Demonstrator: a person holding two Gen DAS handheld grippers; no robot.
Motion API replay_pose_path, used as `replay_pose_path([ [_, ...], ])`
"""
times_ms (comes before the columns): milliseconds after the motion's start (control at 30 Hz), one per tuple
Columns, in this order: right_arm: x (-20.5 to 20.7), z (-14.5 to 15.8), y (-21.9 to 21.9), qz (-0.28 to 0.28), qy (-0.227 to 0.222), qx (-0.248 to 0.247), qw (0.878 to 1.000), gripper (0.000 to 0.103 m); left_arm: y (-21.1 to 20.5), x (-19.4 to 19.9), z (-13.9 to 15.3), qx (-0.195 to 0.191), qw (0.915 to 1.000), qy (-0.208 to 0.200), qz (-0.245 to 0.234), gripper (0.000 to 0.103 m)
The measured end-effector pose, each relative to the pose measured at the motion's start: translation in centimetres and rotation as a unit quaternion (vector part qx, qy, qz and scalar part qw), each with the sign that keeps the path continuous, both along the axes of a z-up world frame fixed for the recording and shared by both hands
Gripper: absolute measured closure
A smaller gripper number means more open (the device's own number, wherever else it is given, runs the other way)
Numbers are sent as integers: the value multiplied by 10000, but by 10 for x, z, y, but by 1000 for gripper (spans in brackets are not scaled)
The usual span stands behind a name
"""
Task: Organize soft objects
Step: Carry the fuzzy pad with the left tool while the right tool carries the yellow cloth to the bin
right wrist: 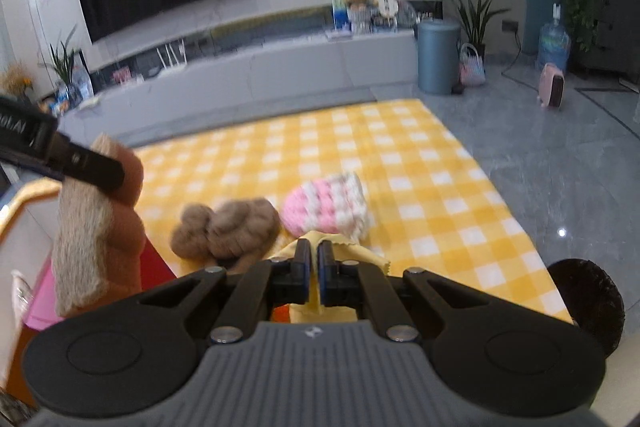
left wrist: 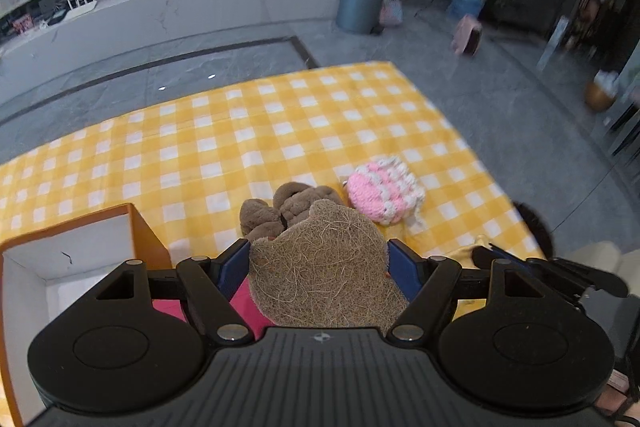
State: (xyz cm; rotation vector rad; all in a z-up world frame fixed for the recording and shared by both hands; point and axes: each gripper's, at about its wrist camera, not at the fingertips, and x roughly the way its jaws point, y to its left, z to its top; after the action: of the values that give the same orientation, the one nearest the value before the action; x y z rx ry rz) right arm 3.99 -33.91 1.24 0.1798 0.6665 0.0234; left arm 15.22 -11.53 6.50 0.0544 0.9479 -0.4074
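My left gripper (left wrist: 319, 253) is shut on a tan fibre sponge pad (left wrist: 324, 267) and holds it above the table beside the orange box (left wrist: 136, 227). In the right wrist view the same pad (right wrist: 96, 223) hangs at the left, clamped by the left gripper's fingers (right wrist: 80, 163). My right gripper (right wrist: 314, 259) is shut on a yellow cloth (right wrist: 320, 303), held just above the table. A brown plush toy (left wrist: 288, 207) (right wrist: 228, 227) and a pink and white knitted pouch (left wrist: 380, 191) (right wrist: 328, 207) lie on the yellow checked tablecloth (left wrist: 240, 139) ahead of both grippers.
The orange box has white inner walls and something pink (left wrist: 168, 307) inside; it stands at the table's near left. Beyond the table's far edge is grey floor, a grey bin (right wrist: 438, 55), a pink heater (right wrist: 552, 91) and a low TV cabinet (right wrist: 280, 67).
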Motion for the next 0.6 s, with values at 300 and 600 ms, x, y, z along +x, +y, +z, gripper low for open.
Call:
replay_pose_path([
  [300, -17, 42, 44, 354, -769, 350, 9958, 101, 78, -20, 11, -400, 9963, -461, 605, 18],
  [600, -33, 78, 117, 1162, -1212, 136, 9857, 101, 161, -45, -9, -682, 9875, -649, 1267, 18],
])
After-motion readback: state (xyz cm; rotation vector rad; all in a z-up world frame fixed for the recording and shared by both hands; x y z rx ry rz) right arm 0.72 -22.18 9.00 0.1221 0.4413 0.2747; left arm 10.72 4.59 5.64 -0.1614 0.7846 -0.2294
